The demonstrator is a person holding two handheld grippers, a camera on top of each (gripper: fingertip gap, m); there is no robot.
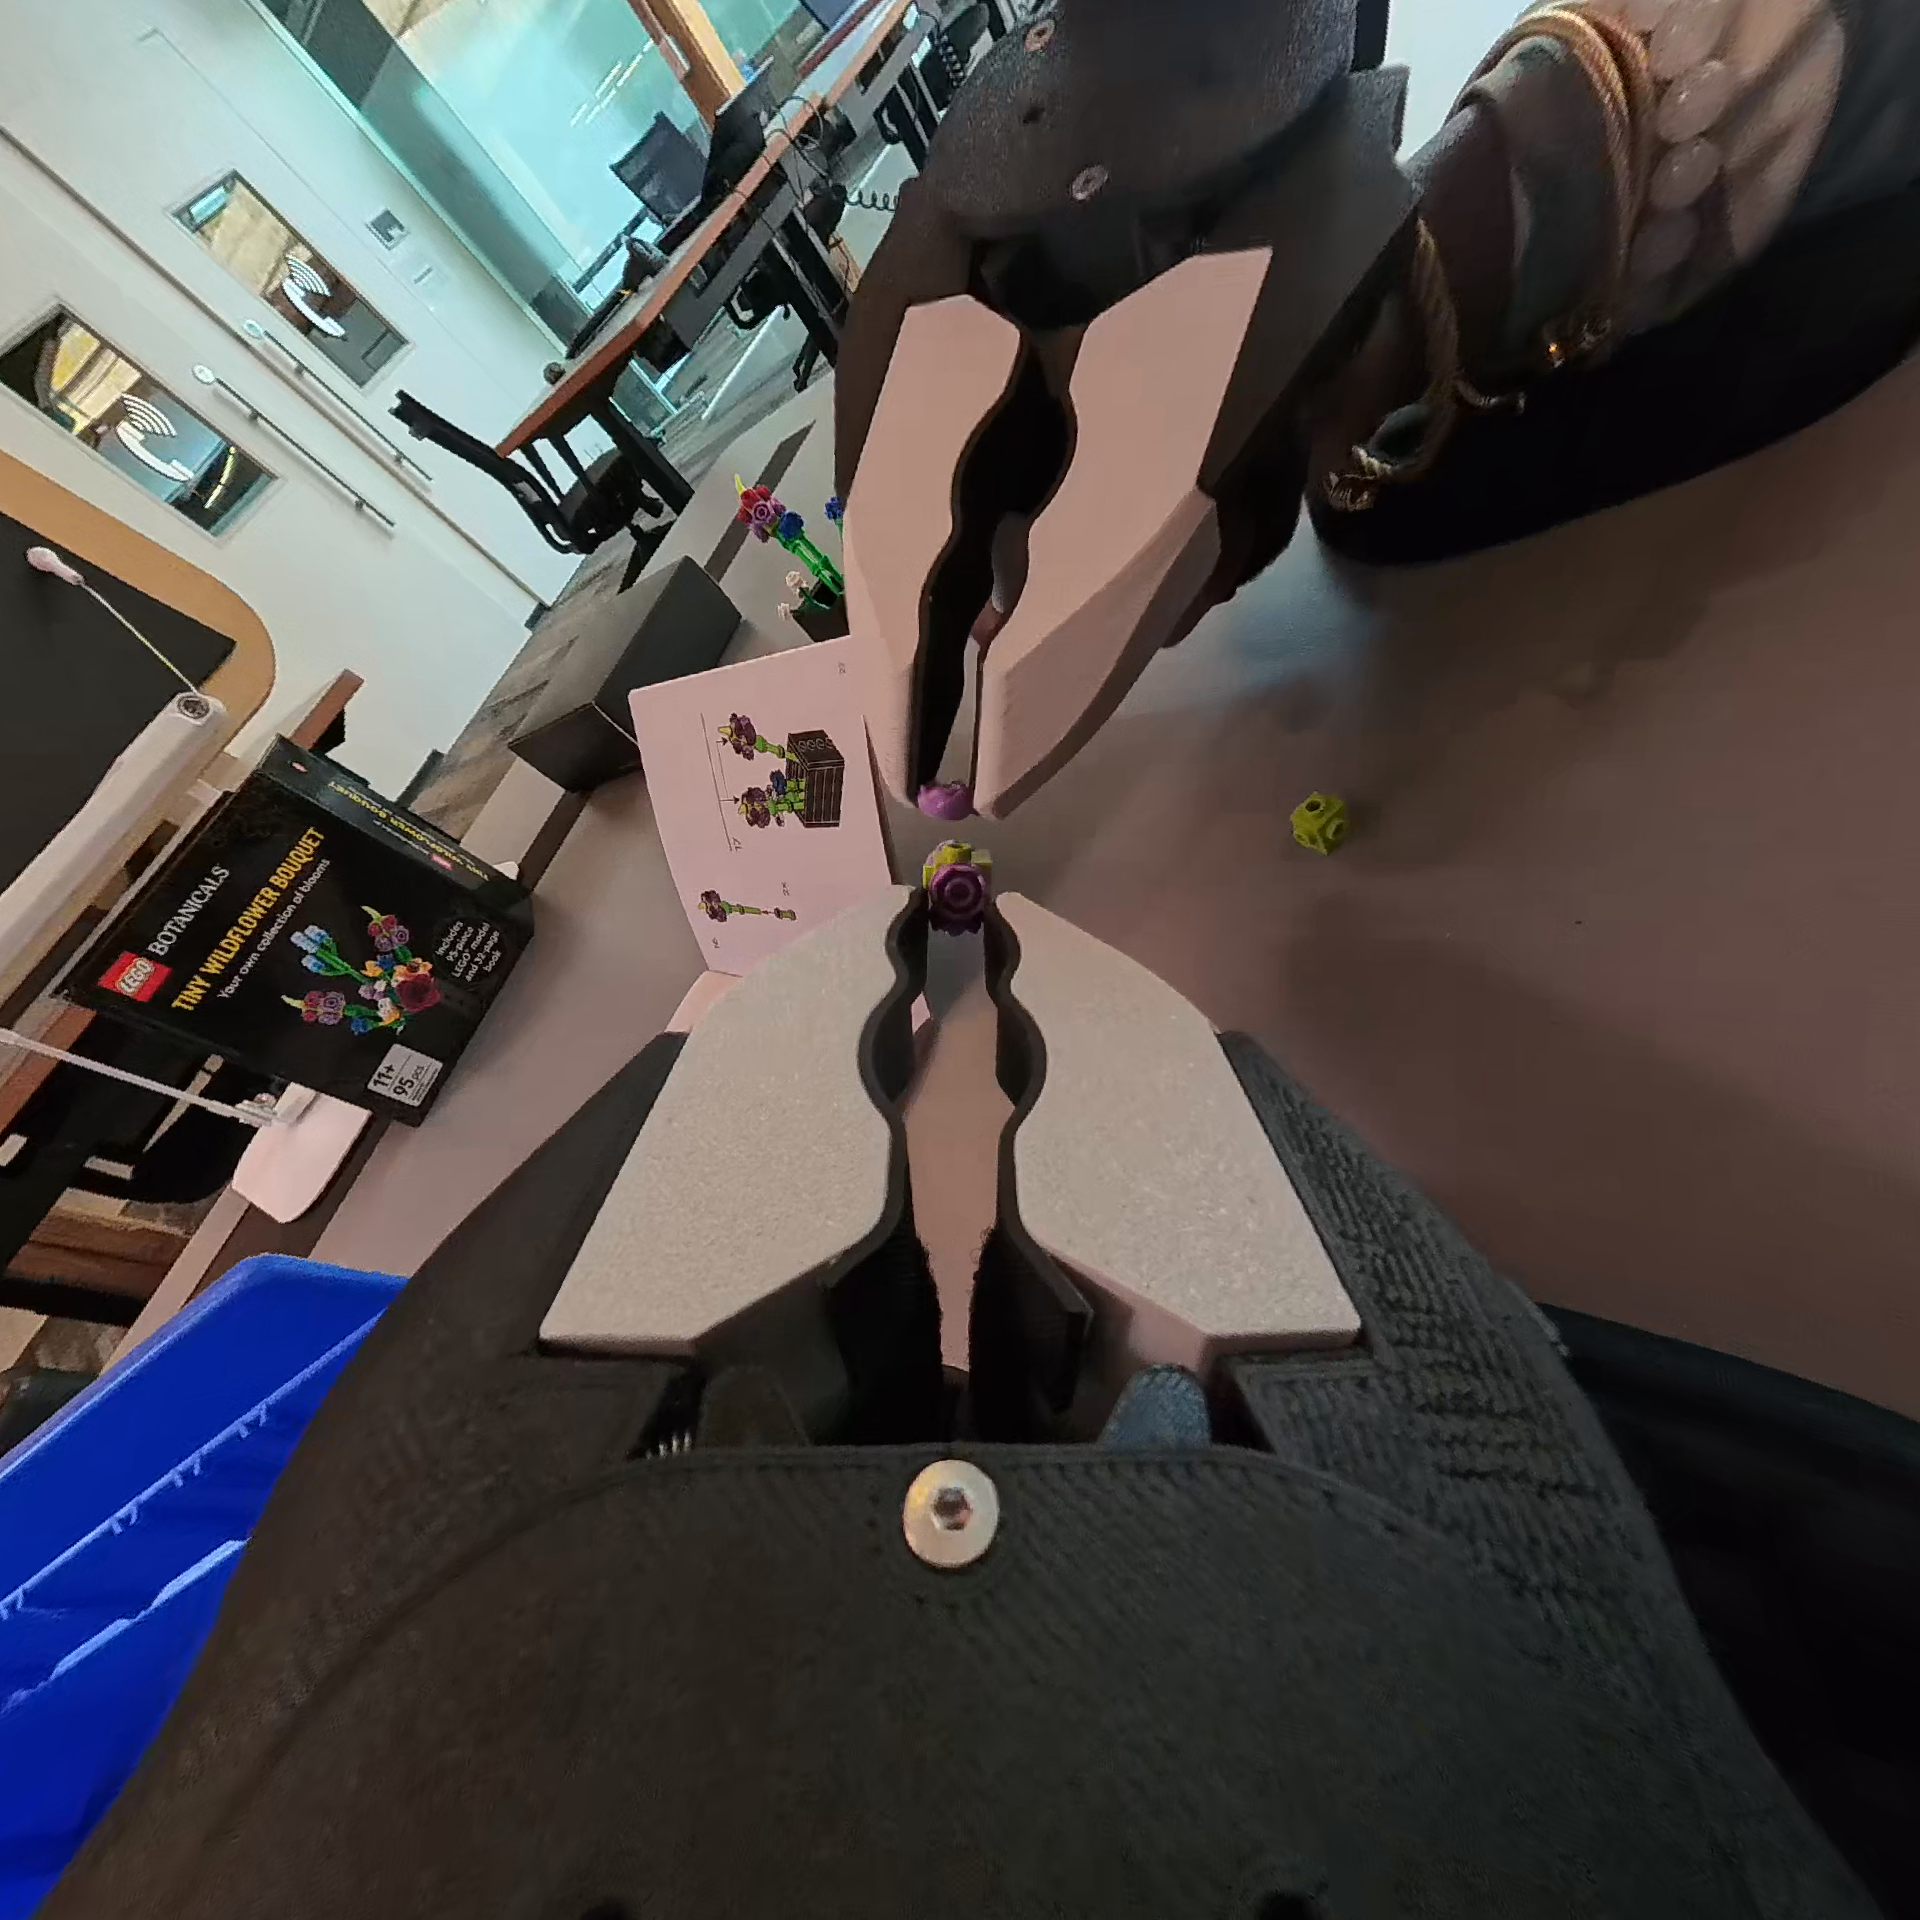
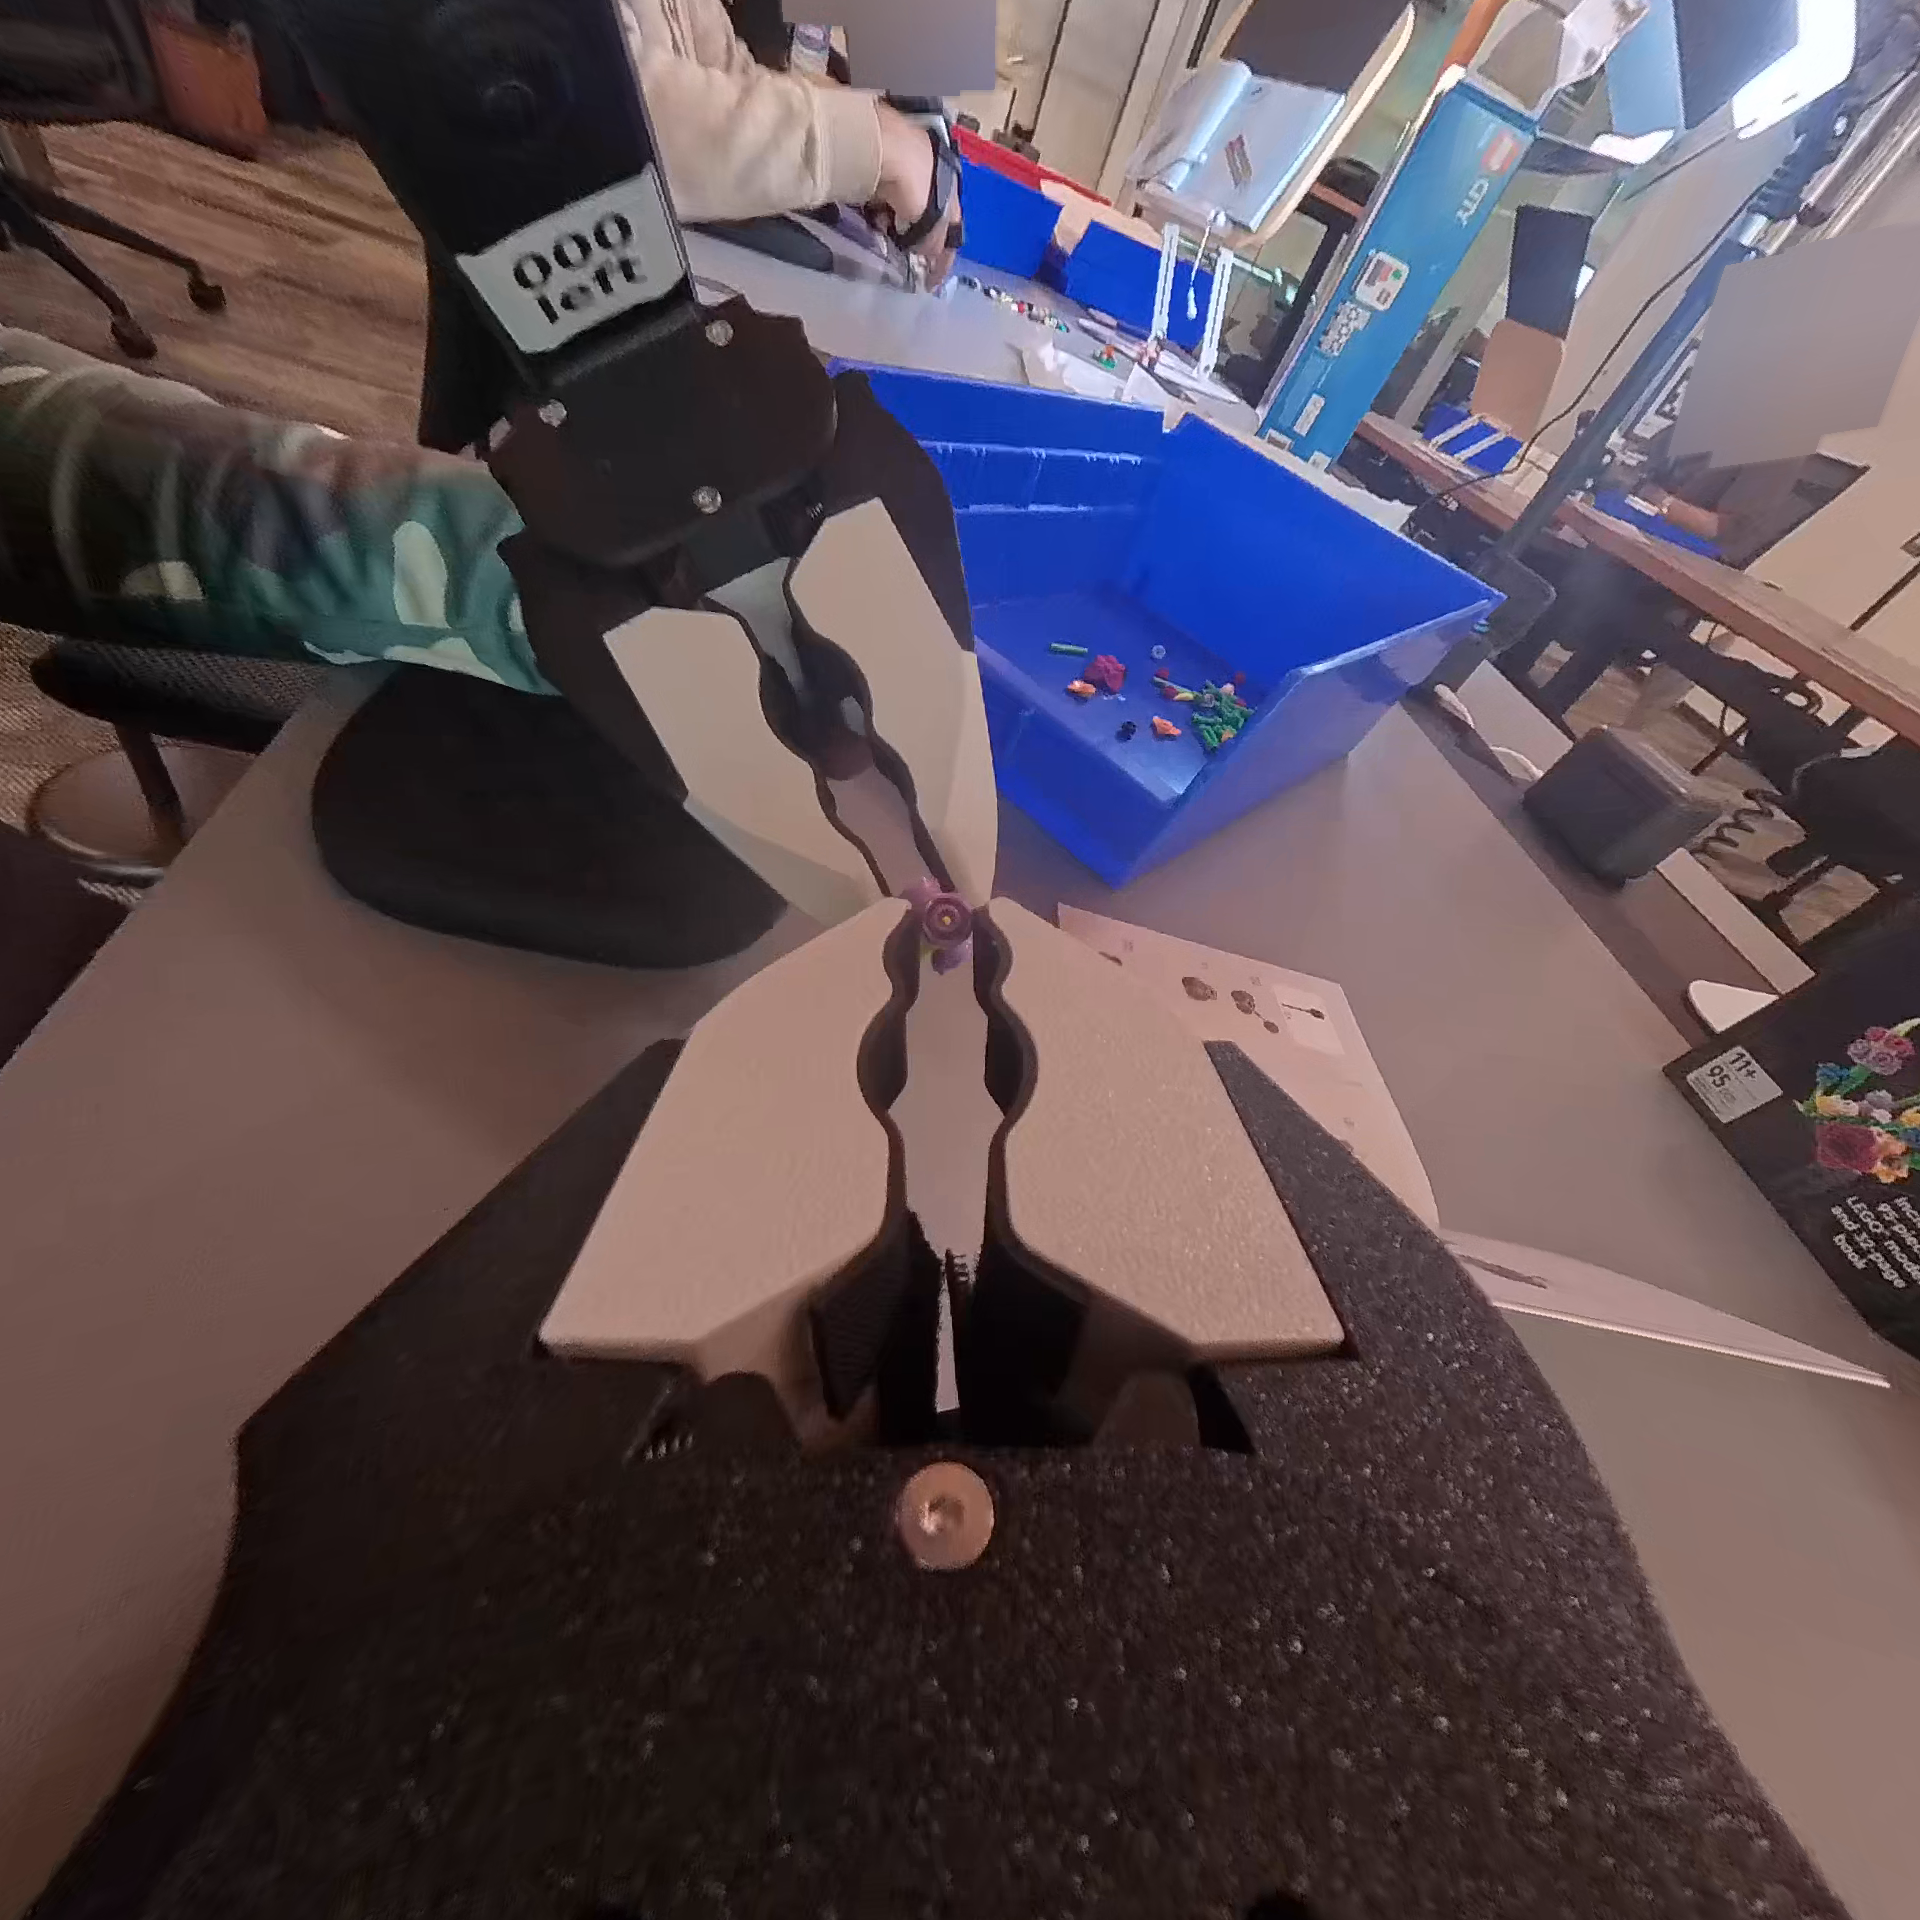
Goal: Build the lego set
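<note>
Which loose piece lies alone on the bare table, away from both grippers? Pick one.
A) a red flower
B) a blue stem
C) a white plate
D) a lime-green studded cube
D: the left wrist view shows a small lime-green cube with studs lying alone on the table, off to the side of where the grippers meet.
</note>
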